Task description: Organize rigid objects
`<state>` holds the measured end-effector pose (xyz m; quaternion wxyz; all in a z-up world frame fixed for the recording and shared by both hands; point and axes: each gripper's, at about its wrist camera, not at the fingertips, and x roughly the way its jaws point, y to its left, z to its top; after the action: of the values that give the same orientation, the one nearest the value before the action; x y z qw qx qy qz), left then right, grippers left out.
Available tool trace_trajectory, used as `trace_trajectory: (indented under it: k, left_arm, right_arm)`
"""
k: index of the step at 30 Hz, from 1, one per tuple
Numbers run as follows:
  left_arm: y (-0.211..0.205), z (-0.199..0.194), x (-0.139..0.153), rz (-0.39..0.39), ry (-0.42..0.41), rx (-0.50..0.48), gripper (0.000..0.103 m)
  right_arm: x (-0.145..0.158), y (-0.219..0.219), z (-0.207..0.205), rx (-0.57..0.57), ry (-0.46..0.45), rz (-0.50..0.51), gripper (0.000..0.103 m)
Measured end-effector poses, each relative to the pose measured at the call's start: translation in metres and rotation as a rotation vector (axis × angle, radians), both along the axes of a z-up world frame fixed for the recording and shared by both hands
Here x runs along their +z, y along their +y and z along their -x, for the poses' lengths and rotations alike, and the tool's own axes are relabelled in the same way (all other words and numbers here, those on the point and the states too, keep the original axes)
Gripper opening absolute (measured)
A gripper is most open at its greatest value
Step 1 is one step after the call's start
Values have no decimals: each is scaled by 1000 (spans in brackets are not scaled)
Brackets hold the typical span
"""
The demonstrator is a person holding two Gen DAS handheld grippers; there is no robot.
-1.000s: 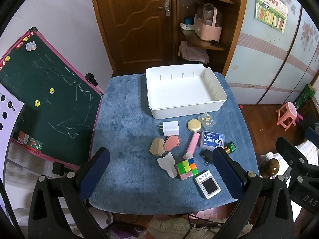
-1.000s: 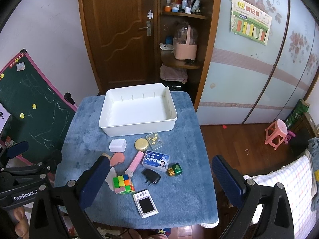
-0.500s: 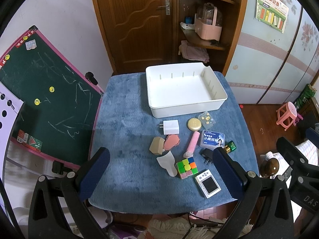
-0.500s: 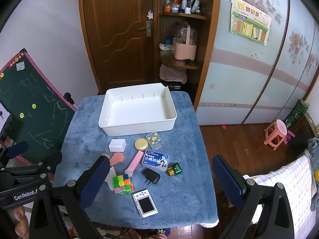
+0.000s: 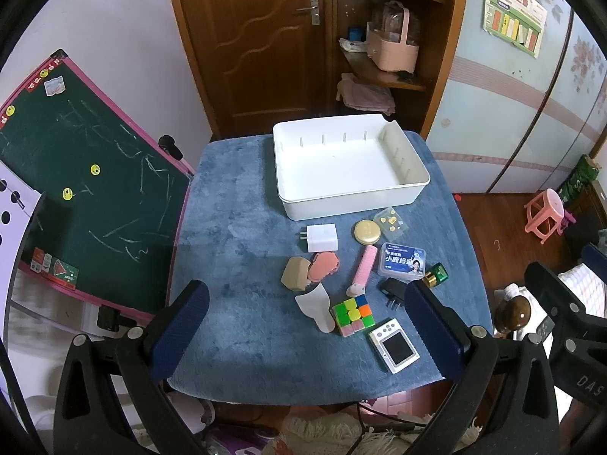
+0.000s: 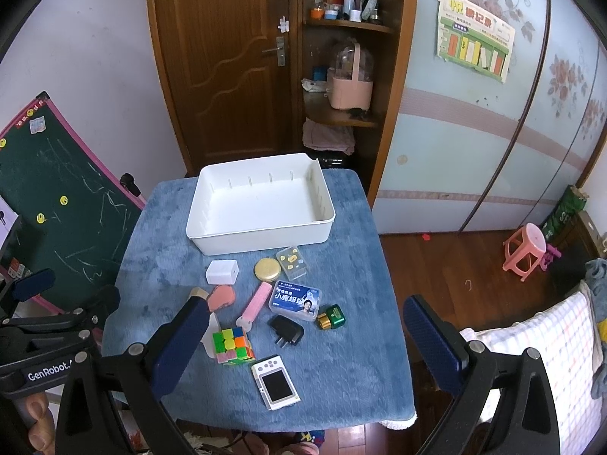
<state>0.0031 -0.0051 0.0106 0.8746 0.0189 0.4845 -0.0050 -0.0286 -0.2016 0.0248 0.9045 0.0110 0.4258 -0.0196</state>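
We hold both grippers, left (image 5: 306, 322) and right (image 6: 306, 337), above the desk (image 5: 235, 227), jaws released, grasping nothing. The tray (image 5: 417, 189) lies bare beyond the cube (image 5: 353, 313).

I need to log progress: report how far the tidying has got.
Done: nothing; the white bin holds nothing. In hand: nothing; left gripper and right gripper are both open above the table. Left: every item, from white charger to cube.

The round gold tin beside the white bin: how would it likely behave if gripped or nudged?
The gold tin lies flat on the plush blue table cover, so it probably slides little. Its smooth, low round rim may slip between pads, and tipped on edge it could roll.
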Motion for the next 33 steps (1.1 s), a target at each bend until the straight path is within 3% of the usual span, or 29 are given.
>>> trace_trajectory:
  k: [18,33]
  left_arm:
    - [-2,1,-3,-1,-1,2,102]
    - [3,-16,-31,-9,53,54,102]
  right_arm:
    - [-9,2,6,12,7,11,102]
    - [-23,-11,-3,54,20,-4,102]
